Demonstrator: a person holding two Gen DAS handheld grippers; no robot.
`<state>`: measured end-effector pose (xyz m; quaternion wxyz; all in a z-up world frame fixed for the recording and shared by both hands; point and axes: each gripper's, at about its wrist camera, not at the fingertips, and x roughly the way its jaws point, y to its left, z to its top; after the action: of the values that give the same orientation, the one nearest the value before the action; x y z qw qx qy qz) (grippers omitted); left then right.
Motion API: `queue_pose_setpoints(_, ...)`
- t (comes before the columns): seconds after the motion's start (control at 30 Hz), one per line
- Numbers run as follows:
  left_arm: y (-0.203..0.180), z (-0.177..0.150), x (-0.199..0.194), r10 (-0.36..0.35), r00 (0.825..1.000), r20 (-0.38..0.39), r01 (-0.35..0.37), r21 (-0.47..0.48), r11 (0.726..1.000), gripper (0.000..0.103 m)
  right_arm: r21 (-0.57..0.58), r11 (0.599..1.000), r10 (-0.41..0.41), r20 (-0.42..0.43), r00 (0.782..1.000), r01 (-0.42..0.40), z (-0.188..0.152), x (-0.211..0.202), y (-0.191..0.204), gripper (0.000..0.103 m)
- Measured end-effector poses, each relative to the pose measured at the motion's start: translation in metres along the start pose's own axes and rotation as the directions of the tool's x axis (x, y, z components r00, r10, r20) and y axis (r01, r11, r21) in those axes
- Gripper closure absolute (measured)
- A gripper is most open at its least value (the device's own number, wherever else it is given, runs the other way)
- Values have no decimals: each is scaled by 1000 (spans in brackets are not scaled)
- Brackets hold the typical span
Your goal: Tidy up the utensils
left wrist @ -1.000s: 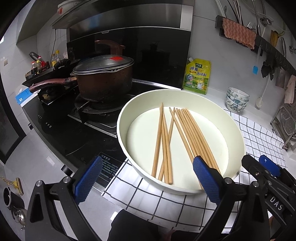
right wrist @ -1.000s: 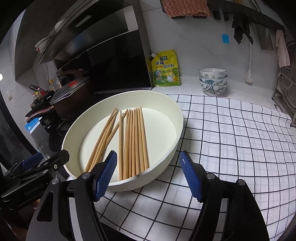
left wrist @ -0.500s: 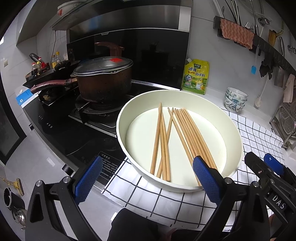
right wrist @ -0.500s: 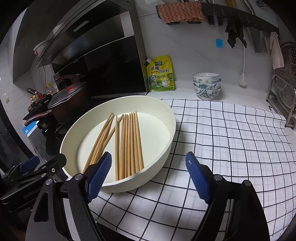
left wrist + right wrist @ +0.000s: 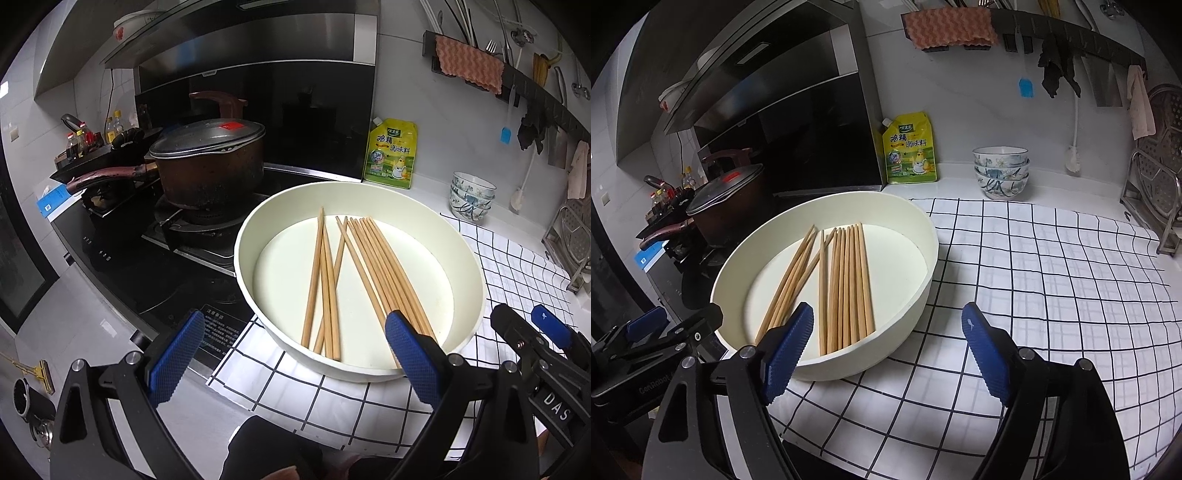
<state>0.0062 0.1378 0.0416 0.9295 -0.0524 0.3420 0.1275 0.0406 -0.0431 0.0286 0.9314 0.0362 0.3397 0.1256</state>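
My right claw (image 5: 886, 347) was open and empty, nearest the sticks (image 5: 846, 284), which lay ahead in the bowl (image 5: 923, 229), pointing away from me.

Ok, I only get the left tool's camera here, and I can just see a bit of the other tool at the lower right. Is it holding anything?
Observer: No. The right tool is open, with nothing between its blue pads.
Operator: What is it hanging over?
Observer: Mostly the checked cloth, right beside the near wall of the white basin.
Operator: Is there room on that side to lay things out?
Observer: It looks so. The cloth lies bare from the basin across to the metal rack.
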Motion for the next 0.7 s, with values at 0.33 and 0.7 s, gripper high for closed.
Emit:
queue_pose_setpoints(0.33,-1,-1,0,-1,1000,0,1,8,1000,6,1,1000,6,-2,1000,-6,-1,-1,-1,24)
queue_pose_setpoints(0.7,-2,-1,0,7,1000,1,-7,10,1000,6,3,1000,7,-3,1000,-7,-1,-1,-1,24)
